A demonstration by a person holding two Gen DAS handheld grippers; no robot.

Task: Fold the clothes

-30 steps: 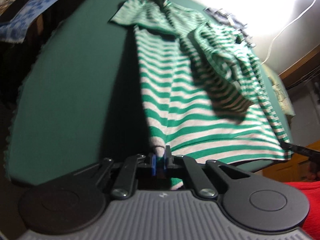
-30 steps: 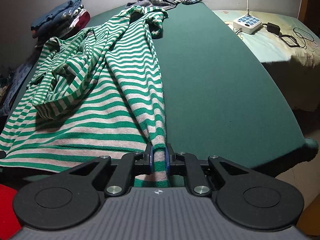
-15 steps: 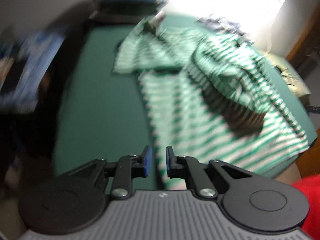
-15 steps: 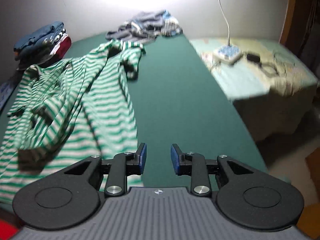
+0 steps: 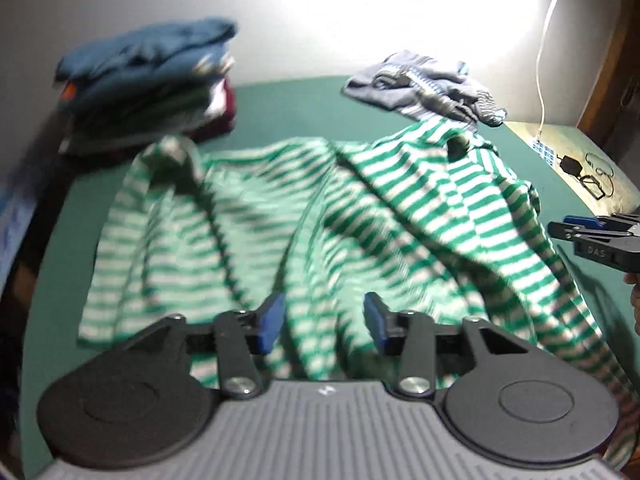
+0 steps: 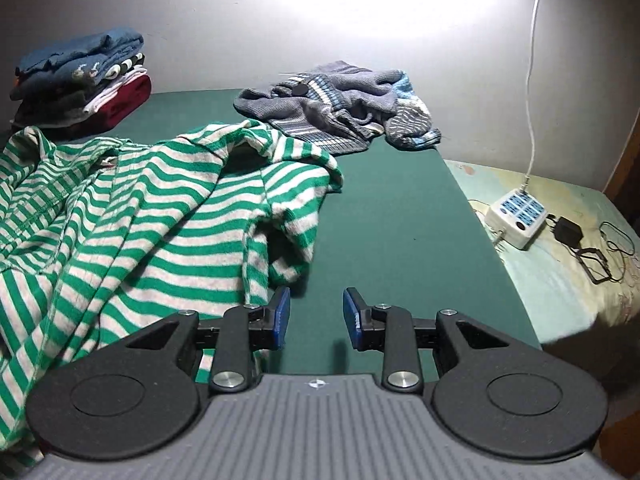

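Note:
A green-and-white striped shirt (image 5: 320, 208) lies rumpled on the green table (image 5: 288, 112), with folds running across it. My left gripper (image 5: 324, 312) hovers over the shirt's near part. Its jaws are opening and nothing is pinched between the blue pads. In the right wrist view the shirt (image 6: 160, 208) fills the left side, its sleeve bunched near the middle. My right gripper (image 6: 314, 308) is above bare green table (image 6: 392, 220) just right of that sleeve, its jaws opening and empty. The right gripper (image 5: 576, 228) also shows at the right edge of the left wrist view.
A stack of folded clothes (image 6: 80, 76) stands at the back left against the wall. A crumpled grey-blue knit garment (image 6: 336, 104) lies at the back of the table. To the right, a lower surface holds a white power strip (image 6: 518, 212), a charger (image 6: 568, 234) and cables.
Both grippers let go of the shirt's hem and opened. Both moved away from the near table edge, over the shirt, and the views now face the back wall.

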